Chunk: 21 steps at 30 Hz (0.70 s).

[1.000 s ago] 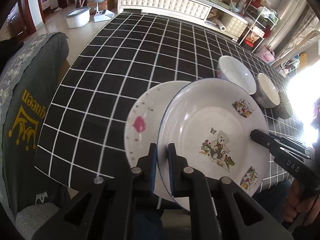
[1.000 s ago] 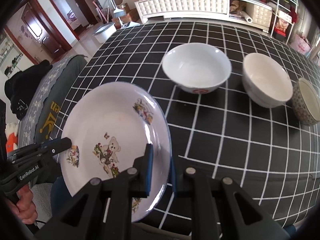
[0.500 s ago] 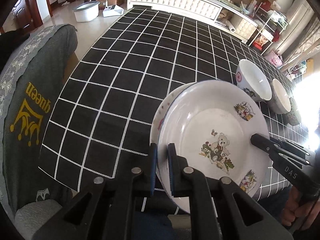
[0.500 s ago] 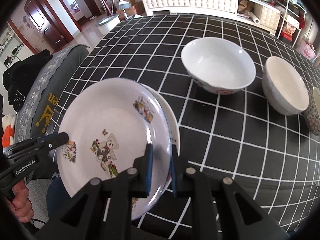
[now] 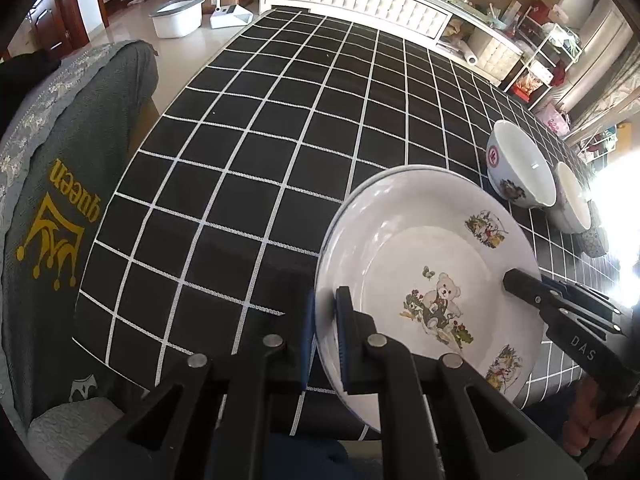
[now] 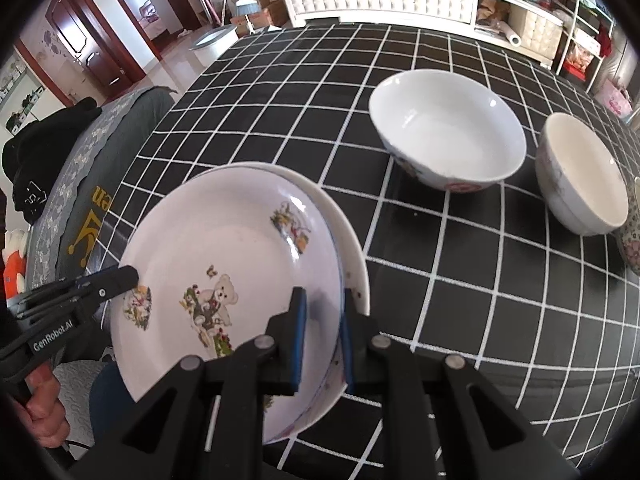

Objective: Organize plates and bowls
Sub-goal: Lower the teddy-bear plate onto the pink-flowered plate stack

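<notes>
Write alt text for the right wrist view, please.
The right gripper clamps the rim of a teddy-bear plate over a second plate; the left gripper grips its opposite edge. Two white bowls sit beyond on a black checked tablecloth.

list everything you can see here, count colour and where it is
bear plate: 1, white with bear and flower prints, held by opposite rim edges between both grippers over the near table edge
second plate: 1, white, directly under the bear plate, only its rim showing
large bowl: 1, white, on the table beyond the plates
cream bowl: 1, off-white, right of the large bowl
patterned bowl: 1, floral, at the far right, mostly cut off
table: 1, black cloth with white grid
chair cover: 1, grey with yellow crown print, left of the table
left gripper: black with blue pads, shut on the bear plate
right gripper: same, shut on the bear plate
</notes>
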Tool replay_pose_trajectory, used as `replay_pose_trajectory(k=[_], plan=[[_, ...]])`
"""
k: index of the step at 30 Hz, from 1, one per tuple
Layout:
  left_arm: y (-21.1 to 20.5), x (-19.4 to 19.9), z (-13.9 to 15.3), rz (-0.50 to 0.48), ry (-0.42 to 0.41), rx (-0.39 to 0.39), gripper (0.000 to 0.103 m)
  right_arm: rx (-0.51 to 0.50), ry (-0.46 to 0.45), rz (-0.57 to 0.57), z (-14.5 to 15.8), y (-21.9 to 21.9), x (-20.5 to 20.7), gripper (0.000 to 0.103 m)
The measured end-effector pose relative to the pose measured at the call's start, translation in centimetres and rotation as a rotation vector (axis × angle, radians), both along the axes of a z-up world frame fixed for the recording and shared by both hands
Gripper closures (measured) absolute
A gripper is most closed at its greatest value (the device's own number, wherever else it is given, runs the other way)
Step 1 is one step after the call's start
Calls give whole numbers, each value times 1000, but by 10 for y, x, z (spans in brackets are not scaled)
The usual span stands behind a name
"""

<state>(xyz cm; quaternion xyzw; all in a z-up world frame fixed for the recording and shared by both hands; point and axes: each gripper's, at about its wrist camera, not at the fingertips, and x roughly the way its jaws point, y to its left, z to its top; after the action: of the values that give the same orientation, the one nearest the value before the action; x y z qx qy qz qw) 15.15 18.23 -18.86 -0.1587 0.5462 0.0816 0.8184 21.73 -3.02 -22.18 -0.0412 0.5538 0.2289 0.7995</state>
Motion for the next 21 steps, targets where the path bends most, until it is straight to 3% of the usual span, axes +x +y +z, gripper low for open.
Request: replay_pose_trajectory(k=[6, 8, 10, 17, 19, 21], plan=[[2, -3, 0, 19, -3, -19, 94, -16, 7, 10, 1, 1, 0, 82], [4, -3, 1, 36, 7, -32, 94, -35, 7, 26, 3, 6, -2, 76], [3, -4, 2, 43, 8, -34, 94, -30, 22, 44, 4, 9, -3, 60], [0, -8, 2, 29, 3, -26, 94, -65, 15, 91, 9, 23, -16, 33], [0, -9, 2, 28, 5, -32, 91, -120, -22, 89, 12, 27, -21, 13], [-1, -11, 4, 26, -1, -32, 91, -163, -83, 76, 17, 26, -25, 9]])
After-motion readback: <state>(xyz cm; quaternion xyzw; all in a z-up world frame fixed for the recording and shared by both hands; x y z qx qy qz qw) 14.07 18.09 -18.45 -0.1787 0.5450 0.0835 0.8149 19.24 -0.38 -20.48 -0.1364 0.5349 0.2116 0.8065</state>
